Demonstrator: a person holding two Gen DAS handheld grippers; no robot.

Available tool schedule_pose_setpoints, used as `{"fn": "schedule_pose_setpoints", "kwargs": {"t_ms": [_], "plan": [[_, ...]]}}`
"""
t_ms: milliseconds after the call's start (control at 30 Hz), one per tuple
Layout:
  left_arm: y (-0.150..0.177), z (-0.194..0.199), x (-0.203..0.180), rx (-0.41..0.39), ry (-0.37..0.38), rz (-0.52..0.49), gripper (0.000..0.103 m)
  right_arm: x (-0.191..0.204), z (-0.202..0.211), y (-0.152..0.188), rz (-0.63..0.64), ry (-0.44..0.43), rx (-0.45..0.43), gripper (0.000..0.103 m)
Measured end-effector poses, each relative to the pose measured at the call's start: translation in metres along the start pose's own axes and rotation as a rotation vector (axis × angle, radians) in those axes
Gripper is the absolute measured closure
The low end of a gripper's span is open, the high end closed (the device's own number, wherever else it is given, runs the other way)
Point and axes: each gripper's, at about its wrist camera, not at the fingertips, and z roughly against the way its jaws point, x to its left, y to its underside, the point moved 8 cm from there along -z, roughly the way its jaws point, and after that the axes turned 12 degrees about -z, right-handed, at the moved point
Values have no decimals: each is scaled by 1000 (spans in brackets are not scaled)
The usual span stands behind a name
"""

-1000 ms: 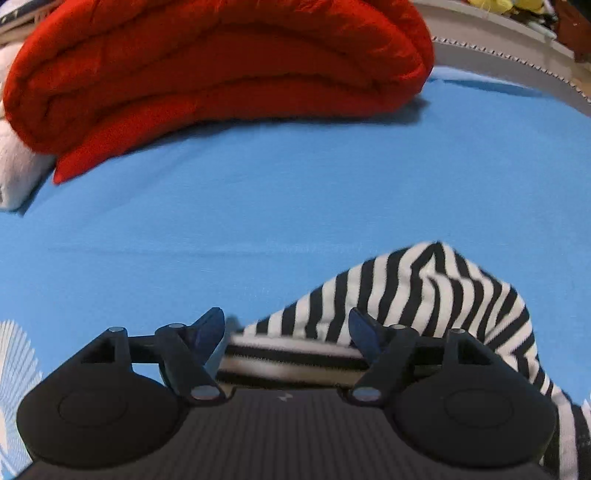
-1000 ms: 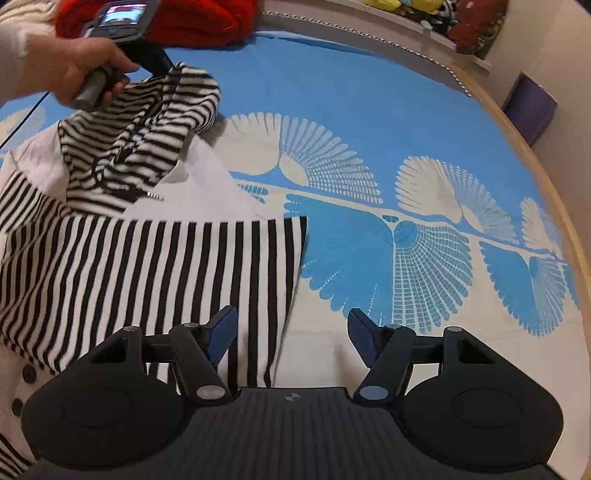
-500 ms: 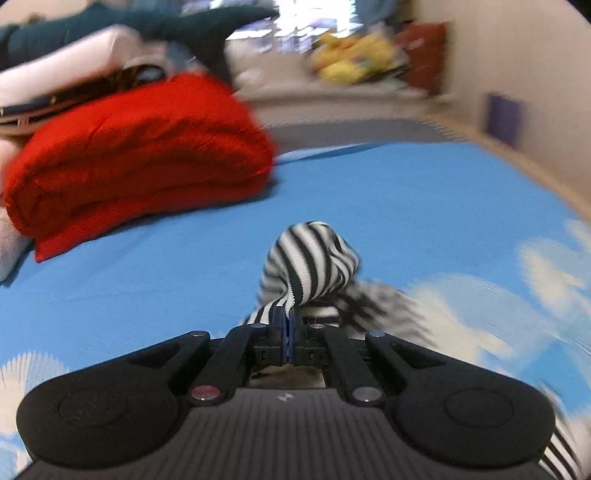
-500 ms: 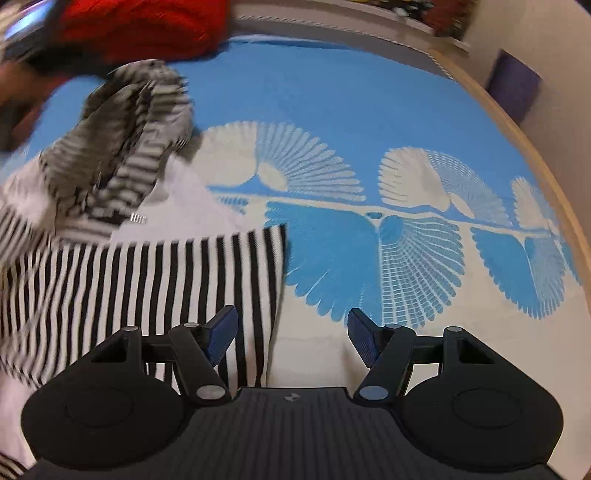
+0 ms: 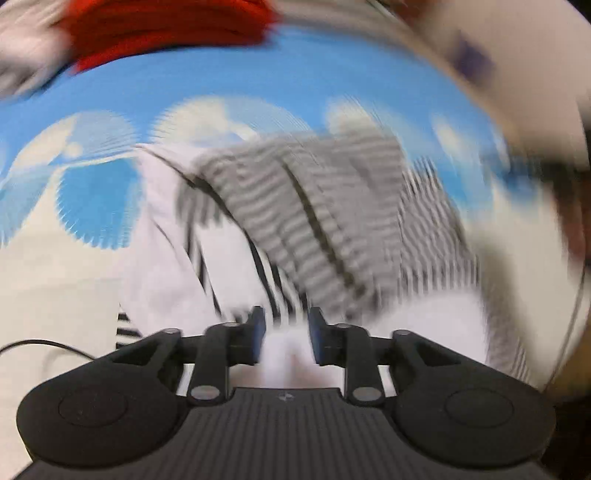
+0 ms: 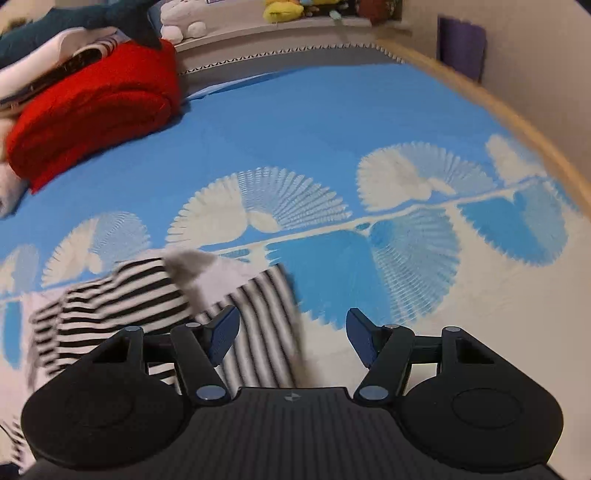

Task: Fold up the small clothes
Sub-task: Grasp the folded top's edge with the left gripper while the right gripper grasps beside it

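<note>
Black-and-white striped small garment [image 6: 122,295] lay rumpled on blue fan-patterned bedspread [image 6: 314,122], dropped after being carried over. Left tool [image 5: 284,334] had just reopened partway, gripping nothing; right tool [image 6: 291,339] hung wide, empty. Fold laid, likely needing smoothing.

We note even, soft indoor light, bright throughout, no glare. The left wrist view is smeared by heavy motion blur: the striped garment [image 5: 314,221] and red blanket [image 5: 166,29] streak, only the tool body stays sharp. The right wrist view is mostly crisp; the bed frame [image 6: 517,122] bows from fisheye distortion.
</note>
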Motion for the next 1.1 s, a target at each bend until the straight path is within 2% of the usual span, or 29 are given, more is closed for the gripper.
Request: {"fn": "schedule_pose_setpoints", "kwargs": {"t_ms": [67, 133, 200, 233, 300, 400, 500, 600, 633, 667, 733, 833, 900, 967, 1000, 1100], "plan": [[-16, -15, 17, -18, -10, 167, 71, 8, -8, 8, -40, -52, 51, 42], [-41, -41, 28, -20, 15, 273, 71, 19, -16, 20, -87, -92, 109, 51], [-37, -68, 41, 34, -19, 383, 70, 30, -28, 34, -122, -120, 173, 53], [-33, -78, 45, 66, -36, 414, 70, 35, -35, 42, -133, -129, 207, 53], [-31, -97, 48, 104, -24, 447, 70, 45, -50, 58, -148, -135, 274, 53], [-39, -111, 49, 88, 26, 486, 70, 59, -71, 80, -151, -131, 353, 53], [-44, -120, 45, 74, 32, 475, 70, 65, -87, 94, -144, -112, 385, 53], [-35, -130, 40, 102, 15, 463, 71, 68, -96, 99, -138, -106, 379, 53], [-33, -131, 40, 107, 4, 455, 83, 71, -98, 98, -127, -108, 370, 56], [-35, -132, 39, 107, -7, 434, 102, 73, -97, 97, -115, -116, 356, 63], [-41, -124, 40, 81, -40, 395, 103, 78, -94, 91, -102, -143, 324, 102], [-64, -94, 41, -24, -82, 332, 103, 87, -70, 68, -106, -206, 228, 103], [-80, -65, 41, -119, -49, 327, 103, 99, -39, 49, -82, -308, 142, 103], [-85, -43, 44, -176, -31, 339, 103, 102, -17, 39, -26, -343, 75, 103], [-84, -35, 46, -188, -32, 348, 103, 97, -12, 38, -20, -336, 79, 103], [-73, -11, 60, -209, -39, 409, 103, 81, -15, 48, -71, -289, 175, 103]]}}
